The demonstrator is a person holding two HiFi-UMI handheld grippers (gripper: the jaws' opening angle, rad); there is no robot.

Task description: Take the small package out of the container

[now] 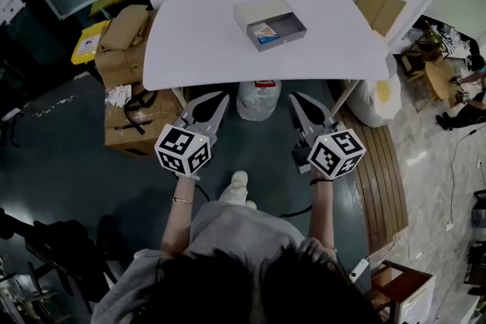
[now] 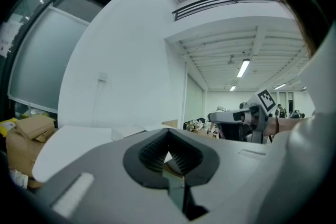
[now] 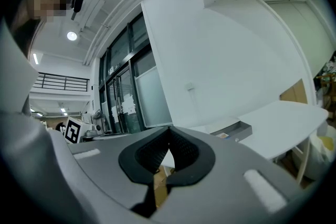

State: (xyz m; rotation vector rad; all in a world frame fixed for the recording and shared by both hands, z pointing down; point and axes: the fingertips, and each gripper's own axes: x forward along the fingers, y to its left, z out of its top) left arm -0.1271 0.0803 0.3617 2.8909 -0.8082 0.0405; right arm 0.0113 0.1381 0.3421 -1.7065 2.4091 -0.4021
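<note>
A grey tray-like container (image 1: pixel 278 29) slid partly out of its white sleeve (image 1: pixel 262 10) sits at the far middle of the white table (image 1: pixel 190 49). Inside it lies the small package (image 1: pixel 264 33), blue and white. Both grippers hang in front of the table's near edge, well short of the container. My left gripper (image 1: pixel 221 95) is shut with nothing in it, and my right gripper (image 1: pixel 293 96) is shut and empty too. In the right gripper view the container (image 3: pixel 233 130) shows low on the table beyond the shut jaws (image 3: pixel 169 132). The left gripper view shows shut jaws (image 2: pixel 168 132).
Cardboard boxes (image 1: pixel 125 49) are stacked left of the table. A large water bottle (image 1: pixel 257 99) stands under its near edge, and a white bag (image 1: pixel 374 101) sits at the right. A slatted wooden platform (image 1: pixel 383 163) runs along the right, and a flat cardboard piece (image 1: pixel 380 10) leans behind the table.
</note>
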